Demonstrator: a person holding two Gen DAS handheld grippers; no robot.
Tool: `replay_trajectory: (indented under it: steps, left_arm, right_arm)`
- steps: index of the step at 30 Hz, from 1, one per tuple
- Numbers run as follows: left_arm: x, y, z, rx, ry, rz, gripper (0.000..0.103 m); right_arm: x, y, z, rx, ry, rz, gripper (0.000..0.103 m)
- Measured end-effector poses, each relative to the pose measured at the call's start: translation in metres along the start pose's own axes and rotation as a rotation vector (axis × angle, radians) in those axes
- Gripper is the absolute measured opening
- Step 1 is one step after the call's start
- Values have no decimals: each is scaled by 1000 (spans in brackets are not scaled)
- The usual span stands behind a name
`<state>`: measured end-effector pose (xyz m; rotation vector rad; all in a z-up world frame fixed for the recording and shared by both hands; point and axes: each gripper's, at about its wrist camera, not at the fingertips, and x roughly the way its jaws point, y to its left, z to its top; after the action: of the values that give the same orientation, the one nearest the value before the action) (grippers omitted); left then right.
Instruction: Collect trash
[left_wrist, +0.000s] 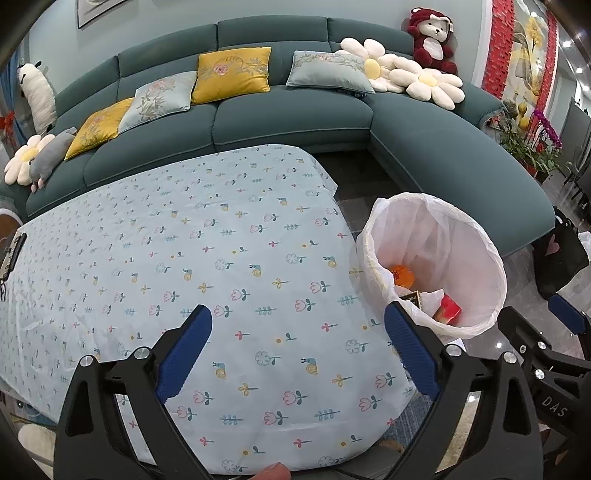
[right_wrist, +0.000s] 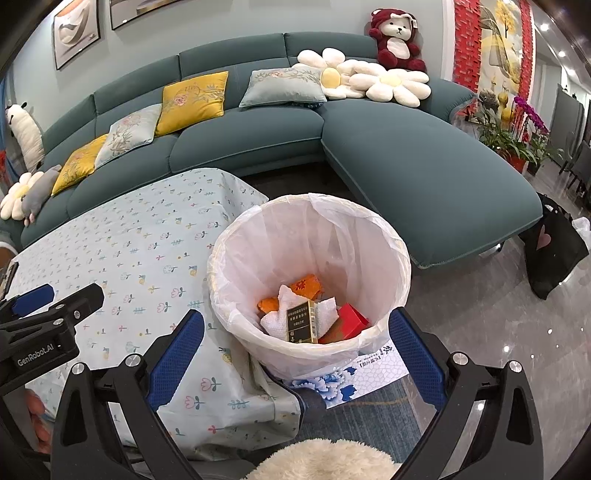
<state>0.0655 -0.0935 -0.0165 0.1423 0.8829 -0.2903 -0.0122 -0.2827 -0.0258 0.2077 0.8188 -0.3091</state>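
Observation:
A white-lined trash bin (right_wrist: 369, 236) stands on the floor beside the table; it also shows in the left wrist view (left_wrist: 480, 236). Inside lie a dark cigarette box (right_wrist: 302, 320), a red box (right_wrist: 351, 319), white tissue (right_wrist: 280, 301) and orange wrappers (right_wrist: 308, 284). My right gripper (right_wrist: 295, 332) is open and empty, just above the bin's near rim. My left gripper (left_wrist: 297, 332) is open and empty above the floral tablecloth (left_wrist: 207, 258). No loose trash shows on the cloth.
A teal sectional sofa (right_wrist: 406, 155) with cushions and plush toys curves behind the table and bin. A black bag (right_wrist: 554, 251) sits on the glossy floor at right. A blue-patterned paper (right_wrist: 362, 376) lies under the bin. A dark object (left_wrist: 13, 254) lies at the table's left edge.

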Motion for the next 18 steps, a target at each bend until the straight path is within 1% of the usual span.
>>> replay_trajectory:
  steps: [11,18]
  left_arm:
    - [-1,-4,0,21,-7,3,91]
    - [1,-3,-3,14,-3,5,91]
  right_arm:
    - [1,-1,-2,-3,1,-4,96]
    - [4,-2,-6,0,7,-5,96]
